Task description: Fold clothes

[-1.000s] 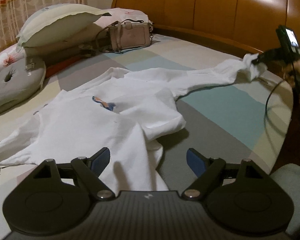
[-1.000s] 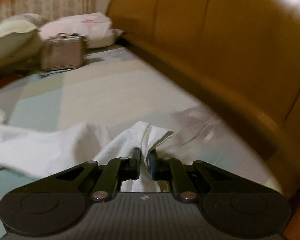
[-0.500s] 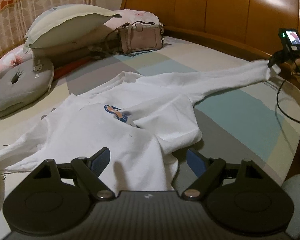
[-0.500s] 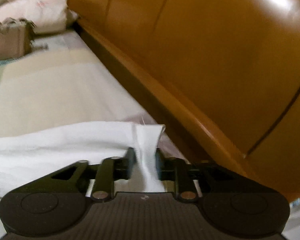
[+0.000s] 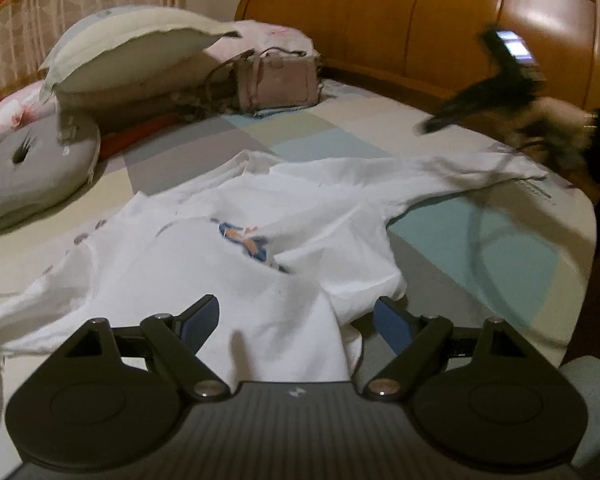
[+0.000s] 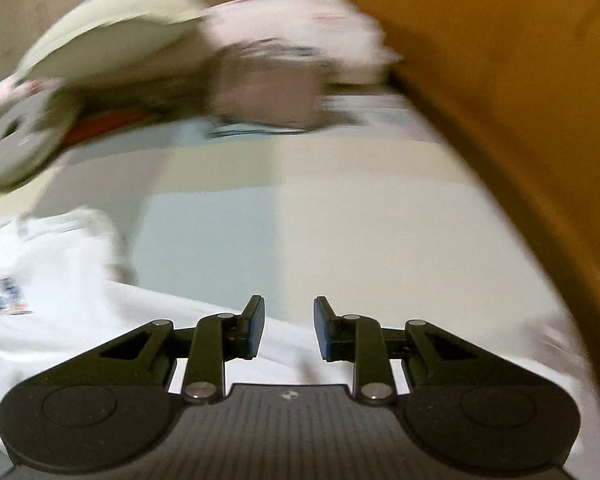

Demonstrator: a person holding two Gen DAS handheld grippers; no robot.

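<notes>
Across the bed (image 5: pixel 480 248) the shirt (image 5: pixel 228 280) lies spread, sleeve (image 5: pixel 440 176) out toward two o'clock. Your right gripper (image 6: pixel 289 328) has its fingers parted, empty; left gripper (image 5: pixel 296 320) wide, empty. Spreading looks finished; next, grasp a sleeve and fold inward.

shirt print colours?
Blue and orange print on the white shirt; clearest in left wrist view.

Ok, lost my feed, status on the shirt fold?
Left hand-held gripper open over hem. Right hand-held gripper open, empty. White shirt unfolded, rumpled, sleeve stretched out. Handbag well clear.
</notes>
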